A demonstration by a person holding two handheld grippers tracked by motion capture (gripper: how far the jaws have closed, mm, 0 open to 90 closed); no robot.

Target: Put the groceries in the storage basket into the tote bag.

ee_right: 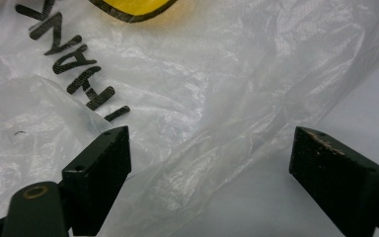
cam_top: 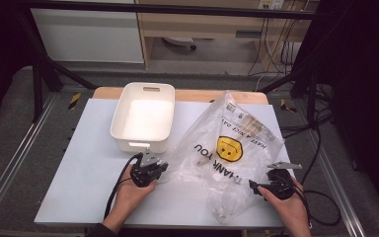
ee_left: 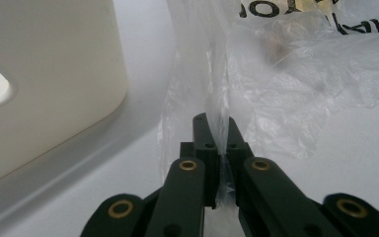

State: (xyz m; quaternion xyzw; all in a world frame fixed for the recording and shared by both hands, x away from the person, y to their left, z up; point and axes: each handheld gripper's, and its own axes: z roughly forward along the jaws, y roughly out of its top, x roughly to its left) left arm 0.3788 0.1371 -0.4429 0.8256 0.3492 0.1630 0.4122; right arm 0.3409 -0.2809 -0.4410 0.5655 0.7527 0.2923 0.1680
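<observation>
A white worktop (cam_top: 79,163) on grey floor carries a tub (cam_top: 143,118) and bag (cam_top: 227,148). Left gripper (ee_left: 216,148) is clamped on the bag's edge beside the tub. Right gripper (ee_right: 209,163) stands apart over the bag's near fold, whose crinkles show close up.

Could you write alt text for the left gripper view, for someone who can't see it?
The left hand-held gripper pinches a fold of a clear plastic bag, its black jaws shut on the film. A white tub stands to its left on a white table.

High overview, two close views of bag (cam_top: 227,148)
</observation>
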